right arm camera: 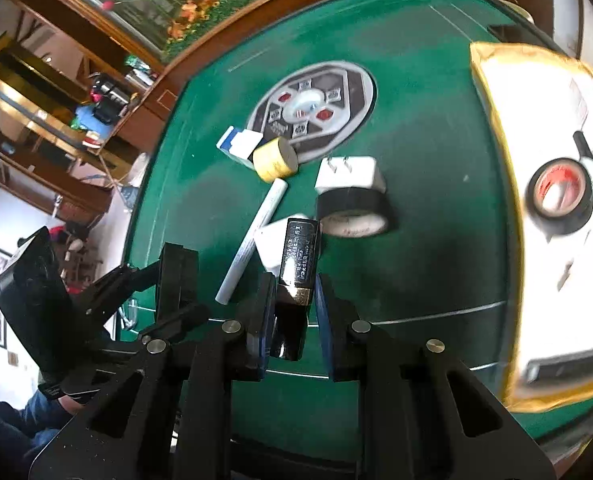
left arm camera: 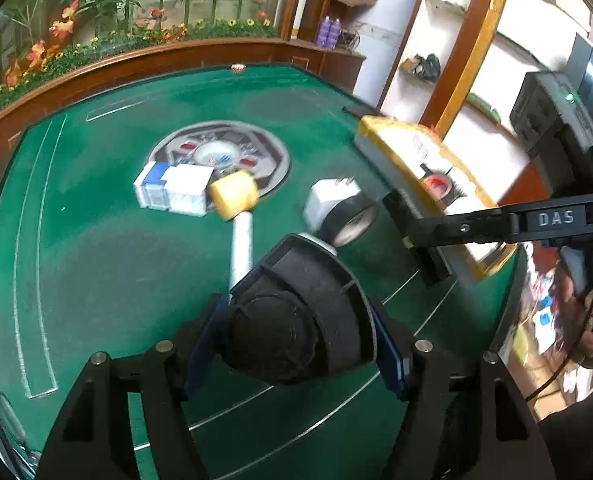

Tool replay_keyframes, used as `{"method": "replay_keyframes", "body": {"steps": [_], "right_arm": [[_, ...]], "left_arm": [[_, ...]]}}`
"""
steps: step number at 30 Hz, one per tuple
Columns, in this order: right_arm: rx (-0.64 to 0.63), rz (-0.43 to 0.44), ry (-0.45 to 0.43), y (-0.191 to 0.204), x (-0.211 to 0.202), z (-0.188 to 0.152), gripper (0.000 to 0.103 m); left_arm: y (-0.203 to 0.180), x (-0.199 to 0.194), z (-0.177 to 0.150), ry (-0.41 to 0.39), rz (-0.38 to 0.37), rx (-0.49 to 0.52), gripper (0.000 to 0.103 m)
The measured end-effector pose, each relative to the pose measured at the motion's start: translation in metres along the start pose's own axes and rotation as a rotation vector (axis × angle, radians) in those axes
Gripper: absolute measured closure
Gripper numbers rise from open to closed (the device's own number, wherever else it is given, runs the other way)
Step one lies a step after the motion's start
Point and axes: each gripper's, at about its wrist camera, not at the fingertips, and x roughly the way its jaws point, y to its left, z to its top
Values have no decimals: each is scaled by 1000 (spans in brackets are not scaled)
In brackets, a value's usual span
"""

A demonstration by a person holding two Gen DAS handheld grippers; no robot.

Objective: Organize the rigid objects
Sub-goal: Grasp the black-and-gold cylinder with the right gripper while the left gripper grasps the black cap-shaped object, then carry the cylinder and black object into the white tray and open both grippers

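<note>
We are holding items over a green felt worktop [left arm camera: 96, 260].
Left hand-held gripper [left arm camera: 296, 344] is gripping a black cap [left arm camera: 296, 320]; right hand-held gripper [right arm camera: 294, 320] is gripping a black tube [right arm camera: 298, 256]; flower planter [left arm camera: 96, 20] at 11 o'clock.

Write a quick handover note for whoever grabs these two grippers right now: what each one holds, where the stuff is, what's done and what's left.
Left gripper: shut on a black cap-like part, held above the green table.
Right gripper: shut on a small black box, also held over the table.
Yellow-edged tray at the table's right side: a black tape roll with a red core is already in it, plus other items too blurred to name.
Still on the felt: mallet, blue-white boxes, white charger, black tape roll.
Left to do, probably: put down both held items, then clear the rest.
</note>
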Motion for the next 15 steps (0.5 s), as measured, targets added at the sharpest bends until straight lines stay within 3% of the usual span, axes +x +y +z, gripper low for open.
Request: {"method": "replay_keyframes", "body": {"steps": [4, 9, 15], "right_arm": [[0, 39, -25, -22, -21, 3, 84], [-19, 85, -18, -56, -43, 17, 84], [-33, 175, 17, -80, -49, 32, 84]], "left_arm": [[-24, 9, 17, -18, -29, -22, 34], [-47, 15, 31, -30, -12, -91, 34], [-68, 5, 38, -34, 74, -132, 34]]}}
